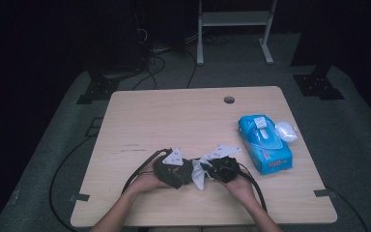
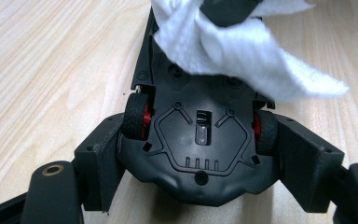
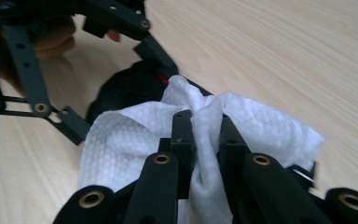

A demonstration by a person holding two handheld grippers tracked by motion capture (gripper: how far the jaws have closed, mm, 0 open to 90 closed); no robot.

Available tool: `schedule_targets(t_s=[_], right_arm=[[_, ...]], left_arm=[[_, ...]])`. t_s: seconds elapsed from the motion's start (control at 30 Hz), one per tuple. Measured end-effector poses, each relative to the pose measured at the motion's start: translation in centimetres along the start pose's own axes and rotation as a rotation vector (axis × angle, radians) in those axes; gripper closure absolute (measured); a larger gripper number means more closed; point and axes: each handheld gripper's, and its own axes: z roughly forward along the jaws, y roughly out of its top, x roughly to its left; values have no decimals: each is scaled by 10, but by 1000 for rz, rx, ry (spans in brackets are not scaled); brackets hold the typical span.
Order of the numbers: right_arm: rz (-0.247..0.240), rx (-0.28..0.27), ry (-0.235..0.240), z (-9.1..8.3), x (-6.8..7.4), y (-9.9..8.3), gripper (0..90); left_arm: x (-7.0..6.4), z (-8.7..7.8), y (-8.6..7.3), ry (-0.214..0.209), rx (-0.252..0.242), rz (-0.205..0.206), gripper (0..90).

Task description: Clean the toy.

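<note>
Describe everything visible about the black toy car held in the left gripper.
The toy car is black plastic, turned so its underside faces the left gripper's camera: a moulded base plate with a small switch slot, screw holes and vents. Two black rubber-looking tyres on red hubs show at its sides. The left gripper clamps it across the body just below the wheels, above the wooden table. A white wipe, pinched in the right gripper, lies against the car's far end. In the high view it sits between both hands.
</note>
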Motion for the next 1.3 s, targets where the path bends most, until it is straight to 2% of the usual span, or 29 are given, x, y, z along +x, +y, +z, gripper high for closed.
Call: schedule_targets(t_s=[0.07,0.1,0.17,0.3,0.37,0.4,0.43,0.63,0.7,0.77,0.83,0.87,0.97,1.03,1.1,1.13,1.2,1.3], right_arm=[[-8,-5,30,4,7,1,801],[-30,-6,42,6,11,1,801],[-58,-2,40,8,17,1,801],[-49,-5,21,3,8,-1,802],[-33,-4,-2,-1,2,-3,802],[-8,-8,-1,-3,1,-4,802],[-5,-11,-2,-2,1,-4,801],[-43,-14,29,7,13,2,801],[-44,-15,25,6,10,2,801],[-39,-12,-1,1,3,-2,801],[-12,-12,-20,-6,-4,-7,801],[16,-19,-27,-11,-9,-10,801],[33,-18,-37,-15,-12,-13,801],[21,-21,-31,-12,-9,-11,800],[16,-25,-5,-8,-5,-9,800],[-4,-22,2,-6,-2,-7,801],[-12,-18,5,-4,1,-5,801],[-12,-12,-8,-6,-3,-6,801]], left_arm=[[0,0,0,0,4,4,241],[0,1,0,-2,6,1,242],[0,0,-1,-5,4,-3,241],[1,-1,-1,-3,-1,-6,241],[2,-1,0,-1,-5,-5,242],[2,-1,0,1,-6,-2,242],[2,-1,1,3,-4,1,241],[2,0,1,6,-8,-6,241],[2,-2,0,7,-7,-5,241],[2,-2,0,10,-11,-9,242],[2,-2,0,9,-10,-3,241],[2,-2,1,7,-14,-5,242],[2,0,3,5,-12,0,242],[2,0,3,4,-12,-2,241],[1,0,3,7,-17,-5,242],[0,0,3,8,-15,-2,242],[1,-1,2,4,-14,-3,241],[1,-1,1,5,-16,-6,242]])
